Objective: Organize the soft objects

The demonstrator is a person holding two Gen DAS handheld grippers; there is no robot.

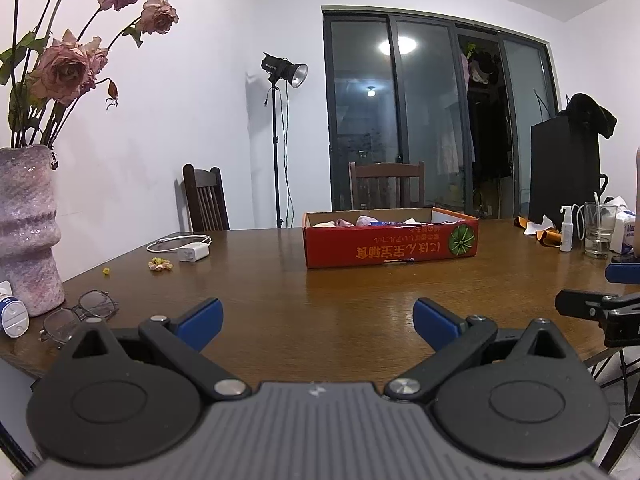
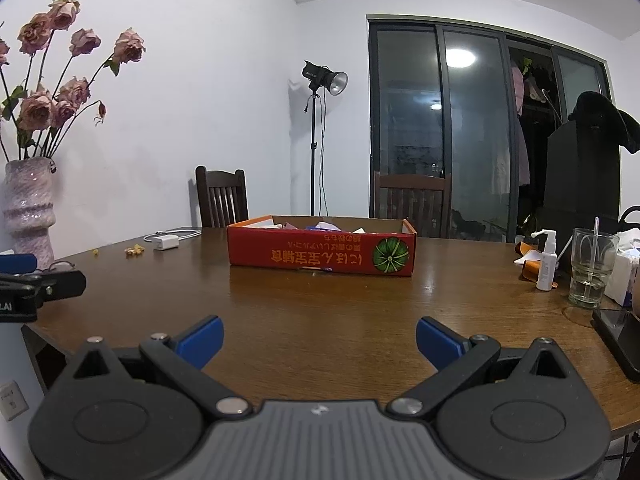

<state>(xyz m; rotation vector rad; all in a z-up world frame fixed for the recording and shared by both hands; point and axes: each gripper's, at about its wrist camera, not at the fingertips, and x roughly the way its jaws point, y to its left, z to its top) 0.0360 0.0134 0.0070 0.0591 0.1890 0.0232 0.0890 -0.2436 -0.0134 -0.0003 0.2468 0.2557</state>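
Red cardboard box (image 1: 391, 240) is sitting mid-table, w/ soft items (image 1: 362, 221) in pale pink, white & blue peeking over its rim; can't tell exactly what they are. Box is lying well ahead of both tongs, nothing touching it.

Left gripper (image 1: 318, 320) is hovering over the near table edge, blue fingers (image 1: 204, 322) spread wide, holding nothing. Right gripper (image 2: 319, 338) is doing the same: wide open, empty, pads (image 2: 438, 340) clear of the wooden table (image 2: 340, 312).

Further out: vase of dried roses (image 1: 26, 232) & glasses (image 1: 80, 314) at left, white charger (image 1: 193, 252) behind, spray bottle (image 2: 546, 260) & drinking glass (image 2: 591, 268) at right.
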